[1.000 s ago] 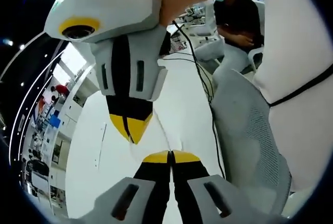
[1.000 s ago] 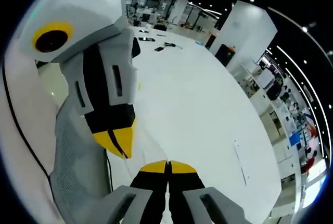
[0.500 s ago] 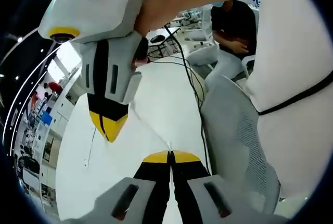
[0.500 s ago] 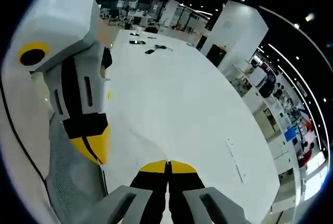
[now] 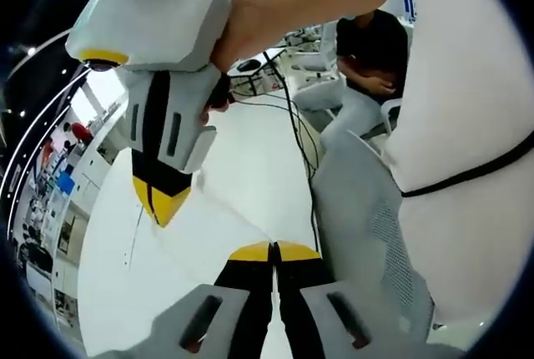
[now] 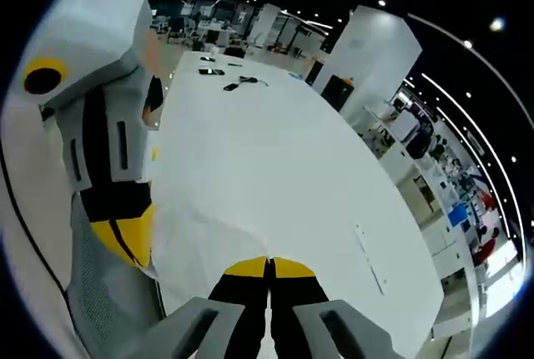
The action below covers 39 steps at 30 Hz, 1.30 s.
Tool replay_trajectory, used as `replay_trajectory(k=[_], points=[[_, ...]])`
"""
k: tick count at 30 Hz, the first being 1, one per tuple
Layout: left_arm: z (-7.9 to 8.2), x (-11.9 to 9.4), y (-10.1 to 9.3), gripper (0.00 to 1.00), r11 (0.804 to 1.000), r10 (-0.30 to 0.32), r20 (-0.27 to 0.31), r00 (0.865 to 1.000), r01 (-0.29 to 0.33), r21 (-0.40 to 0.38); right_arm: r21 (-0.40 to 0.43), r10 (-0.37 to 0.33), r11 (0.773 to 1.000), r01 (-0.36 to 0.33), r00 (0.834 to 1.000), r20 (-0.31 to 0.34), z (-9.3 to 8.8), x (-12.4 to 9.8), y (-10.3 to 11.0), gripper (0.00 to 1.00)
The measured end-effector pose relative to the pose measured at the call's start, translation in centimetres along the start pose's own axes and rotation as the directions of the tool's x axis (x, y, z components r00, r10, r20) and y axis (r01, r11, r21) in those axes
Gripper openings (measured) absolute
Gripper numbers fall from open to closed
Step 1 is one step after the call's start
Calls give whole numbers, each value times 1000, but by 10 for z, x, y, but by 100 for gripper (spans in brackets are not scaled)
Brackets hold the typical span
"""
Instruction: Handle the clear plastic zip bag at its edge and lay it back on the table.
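Observation:
The clear plastic zip bag (image 5: 224, 219) hangs stretched between my two grippers above the white table (image 5: 113, 280), its edge a faint crease. My left gripper (image 5: 271, 250) is shut on one edge of it. My right gripper (image 5: 162, 207), held by a hand, comes in from the upper left with its yellow tips shut on the other edge. In the right gripper view the bag (image 6: 204, 230) shows as a wrinkled clear sheet over the table (image 6: 275, 150). It runs from my right gripper (image 6: 269, 265) to my left gripper (image 6: 125, 242).
A grey mesh chair (image 5: 367, 234) stands close on the right, with black cables (image 5: 296, 125) trailing over the table's edge. A person in a dark top (image 5: 375, 42) sits behind. Small dark items (image 6: 225, 83) lie at the table's far end, a thin strip (image 6: 371, 263) nearer.
The two grippers have drawn apart: in each view the other gripper has slid leftward, and the bag between them is spread wider. Both stay shut.

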<state>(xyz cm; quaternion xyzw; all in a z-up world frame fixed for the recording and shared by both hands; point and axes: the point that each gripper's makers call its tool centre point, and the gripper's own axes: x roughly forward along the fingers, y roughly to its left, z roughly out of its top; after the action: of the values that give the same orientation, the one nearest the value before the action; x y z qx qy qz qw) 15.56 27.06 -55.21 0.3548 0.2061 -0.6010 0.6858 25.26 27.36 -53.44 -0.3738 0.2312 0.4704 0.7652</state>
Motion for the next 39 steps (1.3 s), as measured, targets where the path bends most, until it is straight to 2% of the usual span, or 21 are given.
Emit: replay_trajectory(k=[13, 22, 26, 27, 39], points=[[-4, 1, -2, 0, 1000, 2, -3, 1000, -2, -10, 63, -35, 997, 33, 999, 33, 4, -4, -8, 0], [-9, -1, 5, 0, 1000, 24, -10, 1000, -24, -12, 48, -93, 995, 89, 993, 77, 13, -9, -17, 0], [-9, -5, 13, 0, 998, 55, -10, 998, -55, -5, 23, -125, 992, 123, 989, 85, 16, -12, -20, 0], [-11, -7, 18, 0, 997, 80, -17, 997, -80, 0, -9, -131, 991, 132, 988, 79, 18, -13, -19, 0], [-9, -11, 29, 0, 990, 142, 0, 990, -142, 12, -14, -105, 994, 107, 991, 84, 19, -11, -10, 0]])
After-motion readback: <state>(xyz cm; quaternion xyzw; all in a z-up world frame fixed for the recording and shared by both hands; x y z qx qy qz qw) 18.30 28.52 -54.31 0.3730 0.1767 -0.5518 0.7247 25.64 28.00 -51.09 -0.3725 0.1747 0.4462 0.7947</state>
